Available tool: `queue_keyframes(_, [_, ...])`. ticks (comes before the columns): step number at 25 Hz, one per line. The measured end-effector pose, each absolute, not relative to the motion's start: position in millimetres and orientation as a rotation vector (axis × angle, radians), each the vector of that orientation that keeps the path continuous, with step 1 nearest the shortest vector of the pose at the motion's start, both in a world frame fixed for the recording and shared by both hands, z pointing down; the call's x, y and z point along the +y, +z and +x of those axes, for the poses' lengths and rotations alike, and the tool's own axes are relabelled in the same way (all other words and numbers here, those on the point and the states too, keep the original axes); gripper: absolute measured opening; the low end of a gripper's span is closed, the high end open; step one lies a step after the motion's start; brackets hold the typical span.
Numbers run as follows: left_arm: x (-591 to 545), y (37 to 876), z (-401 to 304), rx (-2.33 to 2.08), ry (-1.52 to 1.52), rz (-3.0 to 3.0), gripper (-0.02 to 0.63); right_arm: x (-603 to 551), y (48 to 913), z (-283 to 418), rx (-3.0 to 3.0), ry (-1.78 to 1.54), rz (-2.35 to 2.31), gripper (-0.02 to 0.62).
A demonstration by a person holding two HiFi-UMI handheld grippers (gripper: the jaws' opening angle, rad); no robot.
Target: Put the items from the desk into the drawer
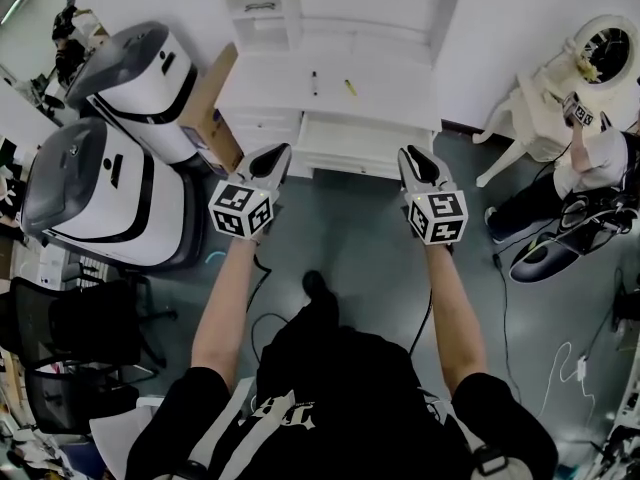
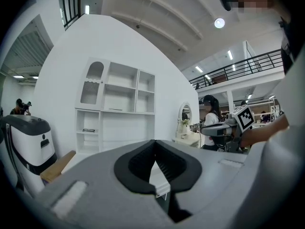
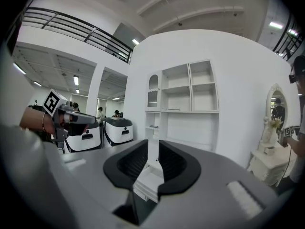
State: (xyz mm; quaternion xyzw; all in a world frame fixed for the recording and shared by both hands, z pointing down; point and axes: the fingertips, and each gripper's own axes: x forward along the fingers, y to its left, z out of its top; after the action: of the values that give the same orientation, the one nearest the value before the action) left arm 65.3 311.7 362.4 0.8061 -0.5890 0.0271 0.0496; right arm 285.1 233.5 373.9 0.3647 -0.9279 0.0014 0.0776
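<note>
Desk (image 1: 400,83), open drawer (image 1: 350,146), white machines (image 1: 140,78) beside; left tongs (image 1: 276,156) clenched empty, right tongs (image 1: 412,158) slightly parted, empty.

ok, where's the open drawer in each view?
Head view: drawer upper centre, pulled out under the desk.
Left gripper view: low centre, only a white sliver.
Right gripper view: low centre, white front corner.
Shared landmark: the white shelf unit above the desk.
</note>
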Motion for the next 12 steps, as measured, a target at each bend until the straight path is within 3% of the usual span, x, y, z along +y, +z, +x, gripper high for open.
queue_keyframes(12, [237.2, 370.1, 7.8, -1.787, 0.094, 2.449, 0.005, 153.9, 387.5, 224.6, -2.754, 0.029, 1.081, 0.144])
